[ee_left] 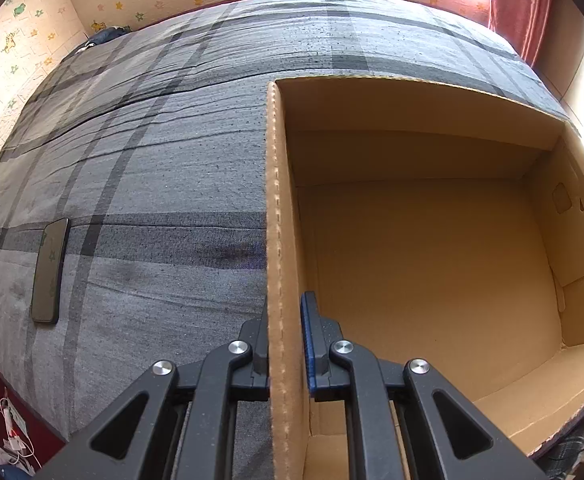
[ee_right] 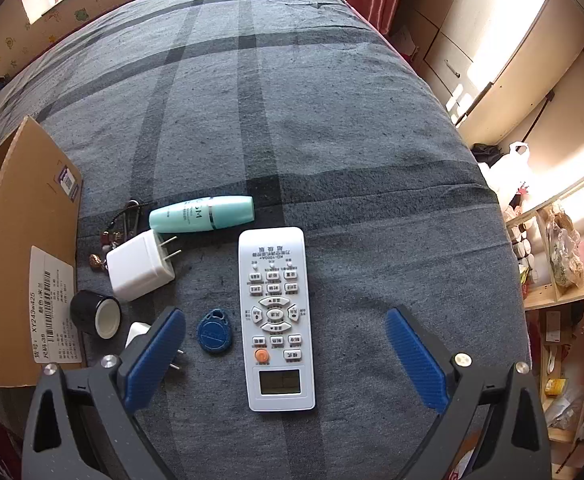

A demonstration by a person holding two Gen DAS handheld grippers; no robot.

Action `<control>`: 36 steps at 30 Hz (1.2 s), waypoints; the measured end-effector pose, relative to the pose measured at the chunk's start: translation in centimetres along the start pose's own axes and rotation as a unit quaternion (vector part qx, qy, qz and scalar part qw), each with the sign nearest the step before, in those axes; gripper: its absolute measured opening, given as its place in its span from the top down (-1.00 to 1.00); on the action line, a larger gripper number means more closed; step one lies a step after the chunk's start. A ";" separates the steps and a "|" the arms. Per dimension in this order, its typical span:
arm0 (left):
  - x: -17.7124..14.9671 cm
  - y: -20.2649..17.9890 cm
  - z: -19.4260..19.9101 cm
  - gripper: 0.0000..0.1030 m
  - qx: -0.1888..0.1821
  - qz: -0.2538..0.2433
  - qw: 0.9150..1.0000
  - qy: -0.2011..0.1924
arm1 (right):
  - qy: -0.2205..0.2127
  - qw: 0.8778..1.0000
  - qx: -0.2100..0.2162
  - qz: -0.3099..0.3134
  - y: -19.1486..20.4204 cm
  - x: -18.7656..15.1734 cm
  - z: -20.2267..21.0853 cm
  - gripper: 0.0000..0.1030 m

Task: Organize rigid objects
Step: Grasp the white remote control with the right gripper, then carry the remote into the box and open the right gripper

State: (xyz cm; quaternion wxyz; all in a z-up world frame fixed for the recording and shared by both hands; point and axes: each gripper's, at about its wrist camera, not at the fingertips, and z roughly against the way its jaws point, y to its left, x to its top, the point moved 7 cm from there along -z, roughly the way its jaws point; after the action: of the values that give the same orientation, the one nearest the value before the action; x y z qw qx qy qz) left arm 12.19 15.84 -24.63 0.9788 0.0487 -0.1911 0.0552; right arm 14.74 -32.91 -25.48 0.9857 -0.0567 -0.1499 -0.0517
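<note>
In the left wrist view my left gripper (ee_left: 286, 312) is shut on the left wall of an open cardboard box (ee_left: 278, 216), one finger outside and one inside. The box is empty inside. In the right wrist view my right gripper (ee_right: 286, 344) is open wide, its fingers either side of a white remote control (ee_right: 276, 316) lying on the bed. Left of the remote lie a blue key fob (ee_right: 215, 333), a white charger plug (ee_right: 140, 265), a mint green bottle (ee_right: 202, 213), a black cap (ee_right: 94, 314), a keyring with charms (ee_right: 118, 228), and a second white plug (ee_right: 138, 334) partly behind my left finger.
A grey plaid bedsheet (ee_right: 312, 128) covers the bed. The box's outer wall with labels (ee_right: 32, 264) stands at the left of the right wrist view. A dark phone (ee_left: 50, 272) lies on the bed left of the box. Shelves and cabinets (ee_right: 552, 272) stand beyond the bed's right edge.
</note>
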 end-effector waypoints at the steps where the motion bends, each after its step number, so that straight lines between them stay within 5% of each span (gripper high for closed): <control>1: 0.0 0.0 0.0 0.78 0.000 0.000 1.000 0.000 | 0.003 1.000 0.001 -0.001 -0.2 -0.1 -0.5 -0.92; 10: 0.0 0.2 -0.2 0.79 -0.005 0.004 1.000 0.003 | 0.028 0.999 0.016 0.006 0.1 -0.6 -3.4 -0.65; 18: 0.0 0.3 -0.3 0.79 -0.006 0.004 1.000 0.004 | 0.052 0.998 0.047 -0.009 1.1 -1.2 -5.6 0.03; 36: -0.1 0.2 -0.2 0.78 -0.004 0.000 1.000 0.003 | 0.019 0.998 0.061 -0.027 1.2 -2.6 -0.8 0.04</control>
State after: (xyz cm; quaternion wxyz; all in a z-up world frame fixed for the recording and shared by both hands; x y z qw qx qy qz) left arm 12.19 16.09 -24.84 0.9796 0.0447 -0.1884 0.0543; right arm 12.63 -31.58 -27.15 0.9883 0.0088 -0.1356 -0.0697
